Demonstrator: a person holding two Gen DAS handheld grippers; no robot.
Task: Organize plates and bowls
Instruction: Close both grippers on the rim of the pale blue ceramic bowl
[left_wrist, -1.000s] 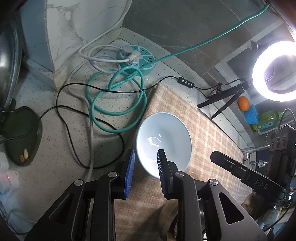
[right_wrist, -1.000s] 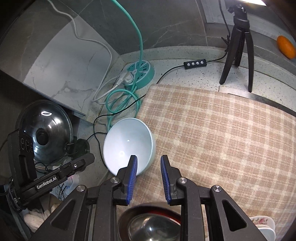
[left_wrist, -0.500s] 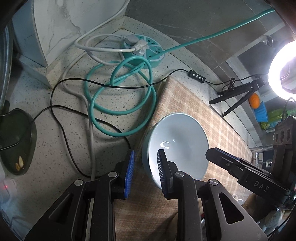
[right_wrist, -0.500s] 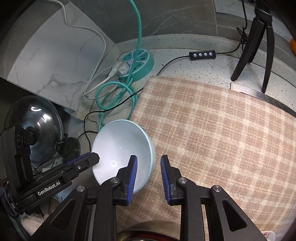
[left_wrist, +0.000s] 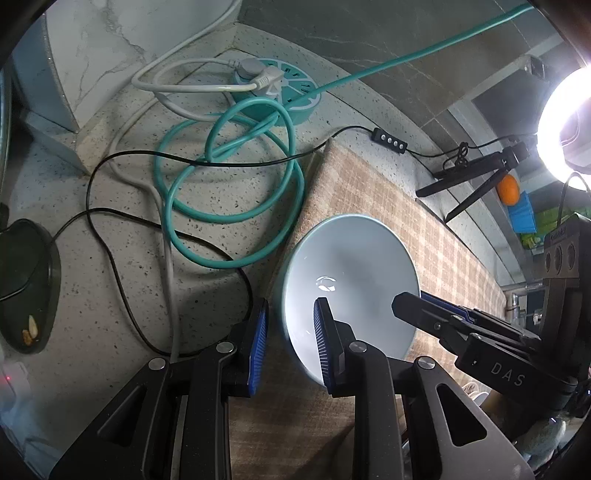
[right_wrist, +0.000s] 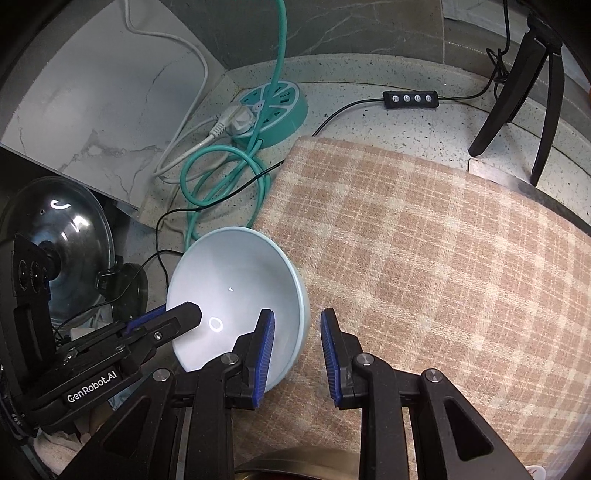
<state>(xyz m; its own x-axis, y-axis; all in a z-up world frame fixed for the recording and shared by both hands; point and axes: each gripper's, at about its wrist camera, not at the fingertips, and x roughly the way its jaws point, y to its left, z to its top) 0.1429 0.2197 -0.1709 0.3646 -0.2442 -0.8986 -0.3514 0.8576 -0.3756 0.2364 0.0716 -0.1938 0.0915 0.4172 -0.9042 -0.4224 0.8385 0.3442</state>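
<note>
My left tongs (left_wrist: 288, 343) and right tongs (right_wrist: 297, 350), both narrowly parted and empty, straddle opposite rims of the pale blue ceramic bowl (left_wrist: 351, 273) at the checked beige mat's (right_wrist: 424, 240) edge; I should squeeze evenly, then lift level

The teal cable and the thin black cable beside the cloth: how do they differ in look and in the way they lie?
The teal cable is thick and lies in overlapping loops near the round teal power strip. The black cable is thin, makes wide loose bends, and crosses over the teal loops. The black one carries a small button controller; the teal one does not. Both lie on the speckled counter.
</note>
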